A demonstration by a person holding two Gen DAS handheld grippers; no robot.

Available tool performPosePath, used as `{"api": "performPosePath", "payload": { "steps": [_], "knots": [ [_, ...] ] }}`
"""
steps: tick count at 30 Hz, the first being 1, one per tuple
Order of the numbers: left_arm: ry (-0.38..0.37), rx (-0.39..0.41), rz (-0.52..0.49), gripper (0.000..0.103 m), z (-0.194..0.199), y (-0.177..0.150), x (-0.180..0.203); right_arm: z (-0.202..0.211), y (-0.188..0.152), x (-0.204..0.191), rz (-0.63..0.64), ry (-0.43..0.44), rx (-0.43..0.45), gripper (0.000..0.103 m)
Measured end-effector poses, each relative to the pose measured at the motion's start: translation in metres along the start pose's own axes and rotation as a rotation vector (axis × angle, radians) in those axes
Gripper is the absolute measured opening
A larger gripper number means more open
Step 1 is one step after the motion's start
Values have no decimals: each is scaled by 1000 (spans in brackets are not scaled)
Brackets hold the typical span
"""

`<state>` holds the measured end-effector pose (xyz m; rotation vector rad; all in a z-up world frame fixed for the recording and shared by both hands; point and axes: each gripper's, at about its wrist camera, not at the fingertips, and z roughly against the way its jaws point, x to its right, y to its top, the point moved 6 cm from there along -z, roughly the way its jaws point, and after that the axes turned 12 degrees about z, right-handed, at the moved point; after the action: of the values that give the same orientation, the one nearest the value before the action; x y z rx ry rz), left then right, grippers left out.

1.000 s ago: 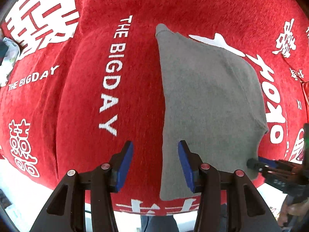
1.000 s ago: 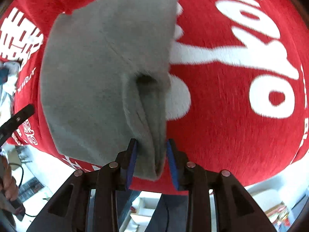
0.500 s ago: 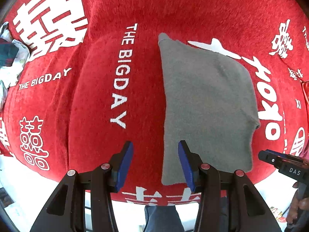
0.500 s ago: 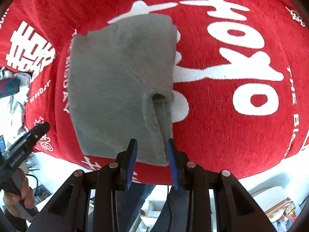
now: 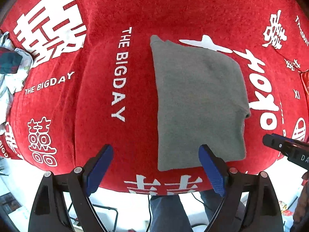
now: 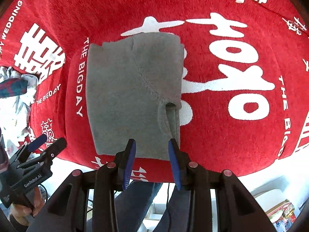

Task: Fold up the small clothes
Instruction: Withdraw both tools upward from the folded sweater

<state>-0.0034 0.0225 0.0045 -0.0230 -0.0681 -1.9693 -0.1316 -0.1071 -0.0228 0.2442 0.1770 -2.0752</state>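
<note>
Grey cloth (image 5: 199, 104) lies flat and folded into a neat rectangle on the red printed cover (image 5: 135, 9) of the counter, close to the cover's near edge. A second ago the right gripper (image 6: 152, 154) had the cloth's near right corner pinched between its fingers; now that corner rests on the cover, and the fingers stand apart above it, easing wider with nothing between them. The left gripper (image 5: 156, 166) has also drawn up from the cloth, and its fingers are swinging wide open, empty, over the cloth's near left edge. Both tools look higher over the cloth than before. To my eye this fold is finished and released; what remains is probably another fold or setting the piece aside. A heap of other clothes (image 6: 17, 89) waits far left of the grey cloth.
</note>
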Motion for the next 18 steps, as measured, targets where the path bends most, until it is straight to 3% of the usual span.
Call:
{"api": "performPosePath", "payload": {
  "steps": [4,5,7,9,12,16,18],
  "knots": [
    [11,5,5,91,7,0,1,15,3,-2,14,-48,31,42],
    [44,14,-1,95,8,1,0,19,5,-3,25,-67,40,54],
    [79,31,-12,103,11,3,-1,26,9,-6,44,-87,58,66],
    [72,48,-7,103,18,5,-1,35,11,-12,57,-85,77,66],
    [59,66,25,103,29,12,-1,47,15,-19,74,-98,95,78],
    [18,52,56,103,41,20,1,64,17,-27,81,-109,118,83],
    [32,72,41,103,48,23,3,70,17,-28,79,-136,124,91]
  ]
}}
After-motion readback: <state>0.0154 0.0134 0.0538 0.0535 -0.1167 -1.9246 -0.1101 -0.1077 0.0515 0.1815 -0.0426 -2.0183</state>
